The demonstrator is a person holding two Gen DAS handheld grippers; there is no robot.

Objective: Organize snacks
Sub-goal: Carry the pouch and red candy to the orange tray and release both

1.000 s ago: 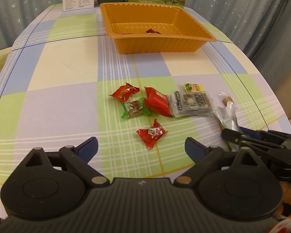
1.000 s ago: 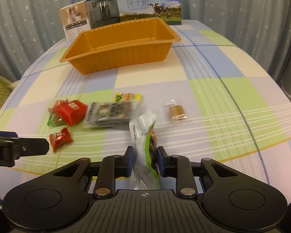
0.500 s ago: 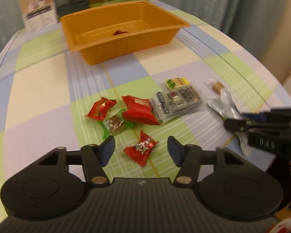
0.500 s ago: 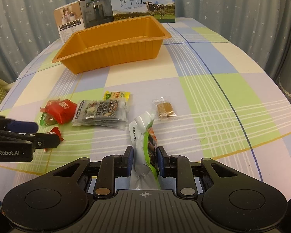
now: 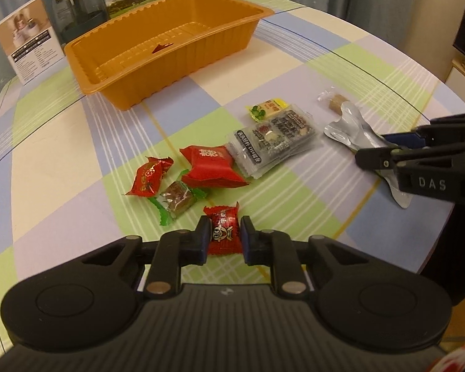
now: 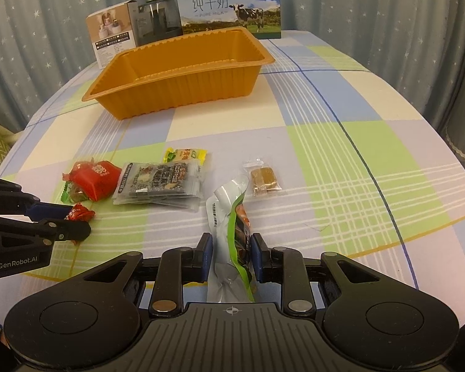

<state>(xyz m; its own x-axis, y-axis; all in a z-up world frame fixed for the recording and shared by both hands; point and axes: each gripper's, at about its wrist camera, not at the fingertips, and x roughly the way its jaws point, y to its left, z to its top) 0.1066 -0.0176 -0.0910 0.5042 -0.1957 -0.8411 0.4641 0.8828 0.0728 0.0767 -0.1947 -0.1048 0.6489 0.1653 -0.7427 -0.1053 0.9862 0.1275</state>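
My left gripper (image 5: 223, 232) is shut on a small red candy (image 5: 222, 232) at the near edge of the snack pile; it shows in the right wrist view (image 6: 79, 212) too. My right gripper (image 6: 231, 248) is shut on a silver and green pouch (image 6: 232, 235), also seen in the left wrist view (image 5: 350, 128). An orange tray (image 5: 124, 93) stands behind, with one red wrapper (image 5: 162, 48) inside. On the cloth lie a red packet (image 5: 209, 167), a red candy (image 5: 150, 175), a green-wrapped brown candy (image 5: 176, 200), a stack of grey packets (image 5: 272, 139), a yellow sachet (image 5: 268, 108) and a clear-wrapped brown cube (image 6: 263, 176).
A checked cloth (image 6: 356, 155) covers the round table. Behind the tray stand a milk carton (image 6: 229, 7), a dark jar (image 6: 159, 21) and a small white box (image 6: 111, 37). Curtains hang around the table. The table edge drops off at the right.
My left gripper moved in and closed on the small red candy; it was open before. The right gripper stays shut on the pouch and has risen a little.
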